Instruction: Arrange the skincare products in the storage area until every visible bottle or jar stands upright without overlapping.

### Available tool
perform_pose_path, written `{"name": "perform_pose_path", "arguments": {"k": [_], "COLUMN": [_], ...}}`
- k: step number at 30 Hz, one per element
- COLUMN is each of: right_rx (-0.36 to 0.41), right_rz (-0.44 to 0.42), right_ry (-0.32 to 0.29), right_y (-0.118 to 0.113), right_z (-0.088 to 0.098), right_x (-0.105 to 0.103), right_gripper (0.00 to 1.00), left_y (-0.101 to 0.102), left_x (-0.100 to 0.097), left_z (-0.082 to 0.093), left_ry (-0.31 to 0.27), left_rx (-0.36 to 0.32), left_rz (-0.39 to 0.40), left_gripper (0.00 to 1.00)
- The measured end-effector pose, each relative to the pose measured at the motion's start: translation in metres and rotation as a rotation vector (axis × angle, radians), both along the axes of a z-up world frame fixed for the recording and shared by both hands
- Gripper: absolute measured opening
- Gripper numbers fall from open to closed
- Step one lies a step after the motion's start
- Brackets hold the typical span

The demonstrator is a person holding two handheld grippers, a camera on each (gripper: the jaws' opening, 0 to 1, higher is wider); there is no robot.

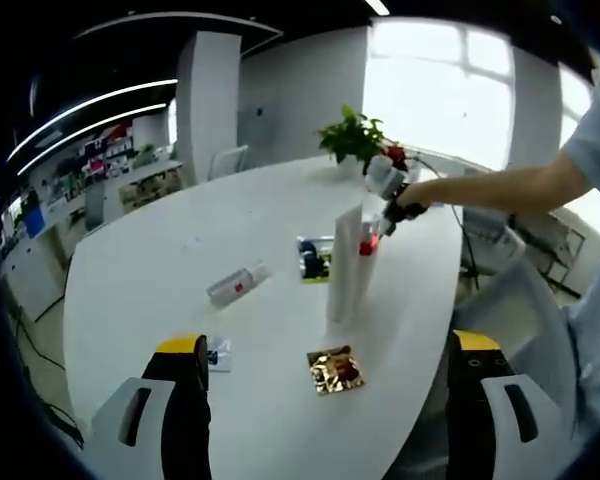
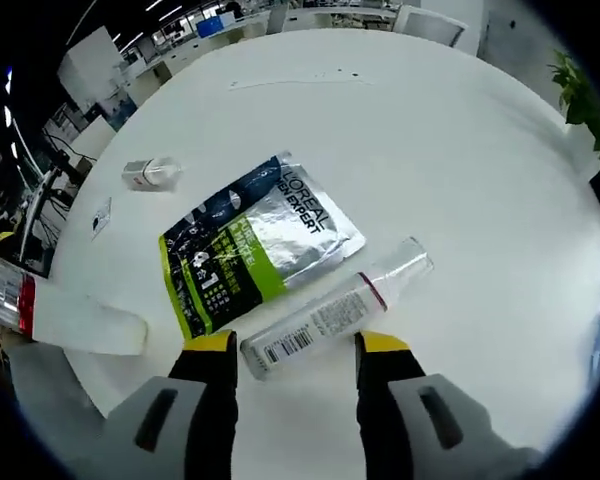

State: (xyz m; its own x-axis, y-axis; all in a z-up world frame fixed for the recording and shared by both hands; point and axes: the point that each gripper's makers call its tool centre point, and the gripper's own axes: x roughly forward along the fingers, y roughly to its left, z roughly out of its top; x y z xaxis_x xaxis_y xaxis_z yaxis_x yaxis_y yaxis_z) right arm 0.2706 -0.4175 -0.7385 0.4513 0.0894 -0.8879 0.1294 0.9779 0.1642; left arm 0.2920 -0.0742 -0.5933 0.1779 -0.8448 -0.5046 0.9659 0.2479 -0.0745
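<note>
White tabletop (image 1: 180, 270) carries the goods in the left gripper view: a tall white tube (image 1: 346, 262) stands upright near the middle, a red-capped bottle (image 1: 368, 240) just behind it, a clear bottle (image 1: 237, 284) lies on its side to the left, with a dark sachet (image 1: 315, 258) and a gold foil packet (image 1: 335, 370) flat nearby. The left gripper (image 1: 330, 400) hangs open and empty, with free room around the lying bottle; the right gripper (image 1: 388, 195) reaches in beyond the tube, held by a hand (image 1: 412, 198). In the right gripper view, the right gripper (image 2: 295, 360) is spread open with a second clear bottle (image 2: 335, 312) lying between the jaws, its barcode end nearest, touching a silver-and-green sachet (image 2: 255, 245). It looks light, rigid and slick, so I judge a mid-body grip safest. A small white jar (image 2: 150, 173) lies well apart; the table edge runs near the jaws.
</note>
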Motion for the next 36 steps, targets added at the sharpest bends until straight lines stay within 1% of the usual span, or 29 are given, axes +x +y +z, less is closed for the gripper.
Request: {"name": "perform_pose_path", "arguments": {"k": [3, 4, 6, 8, 9, 11, 17, 20, 23, 24, 25, 26, 27, 28, 30, 32, 34, 36], "right_rx": [0.016, 0.005, 0.011, -0.006, -0.042, -0.067, -0.067, -0.082, -0.102, -0.098, -0.104, -0.134, -0.188, -0.167, -0.146, -0.151, -0.162, -0.162], "right_rz": [-0.039, -0.048, -0.047, -0.007, 0.033, 0.059, 0.045, 0.033, 0.044, 0.052, 0.065, 0.084, 0.098, 0.088, 0.071, 0.066, 0.094, 0.102], "right_ry": [0.013, 0.011, 0.011, 0.04, 0.074, 0.093, 0.082, 0.094, 0.123, 0.127, 0.147, 0.176, 0.211, 0.202, 0.191, 0.192, 0.204, 0.211], "right_y": [-0.005, -0.008, -0.01, -0.01, -0.014, -0.017, -0.025, -0.032, -0.038, -0.038, -0.039, -0.044, -0.053, -0.051, -0.052, -0.054, -0.055, -0.055], "right_z": [0.0, 0.0, 0.0, -0.001, -0.003, -0.004, -0.004, -0.005, -0.006, -0.006, -0.006, -0.006, -0.007, -0.008, -0.007, -0.007, -0.007, -0.007], "right_x": [0.0, 0.001, 0.003, 0.0, -0.004, -0.008, -0.009, -0.009, -0.01, -0.01, -0.01, -0.013, -0.016, -0.014, -0.012, -0.011, -0.012, -0.012], "right_gripper": [0.47, 0.47, 0.46, 0.46, 0.46, 0.46, 0.4, 0.36, 0.33, 0.33, 0.34, 0.34, 0.33, 0.31, 0.3, 0.29, 0.27, 0.27], "left_y": [0.0, 0.0, -0.001, -0.002, -0.002, -0.002, -0.002, -0.003, -0.003, -0.003, -0.003, -0.003, -0.002, -0.002, -0.003, -0.003, -0.003, -0.003], "left_x": [0.0, 0.0, -0.001, -0.002, -0.003, -0.003, -0.002, -0.003, -0.005, -0.004, -0.004, -0.004, -0.003, -0.003, -0.003, -0.003, -0.002, -0.003], "left_z": [-0.001, -0.001, -0.001, -0.001, -0.001, -0.001, -0.002, -0.002, -0.002, -0.002, -0.002, -0.002, -0.003, -0.003, -0.002, -0.002, -0.003, -0.004], "left_ry": [0.002, 0.002, 0.004, 0.005, 0.006, 0.007, 0.009, 0.01, 0.01, 0.01, 0.011, 0.012, 0.012, 0.011, 0.011, 0.014, 0.014, 0.016], "left_rx": [0.002, 0.003, 0.002, 0.001, 0.001, 0.002, 0.001, 0.003, 0.008, 0.008, 0.008, 0.009, 0.011, 0.013, 0.013, 0.008, 0.014, 0.016], "left_rz": [0.001, 0.0, -0.003, -0.007, -0.008, -0.009, -0.006, -0.008, -0.015, -0.015, -0.013, -0.012, -0.013, -0.014, -0.012, -0.009, -0.01, -0.013], "left_gripper": [0.97, 0.97, 0.97, 0.97, 0.97, 0.97, 0.97, 0.97, 0.97, 0.97, 0.97, 0.97, 0.97, 0.97, 0.97, 0.97, 0.97, 0.97]}}
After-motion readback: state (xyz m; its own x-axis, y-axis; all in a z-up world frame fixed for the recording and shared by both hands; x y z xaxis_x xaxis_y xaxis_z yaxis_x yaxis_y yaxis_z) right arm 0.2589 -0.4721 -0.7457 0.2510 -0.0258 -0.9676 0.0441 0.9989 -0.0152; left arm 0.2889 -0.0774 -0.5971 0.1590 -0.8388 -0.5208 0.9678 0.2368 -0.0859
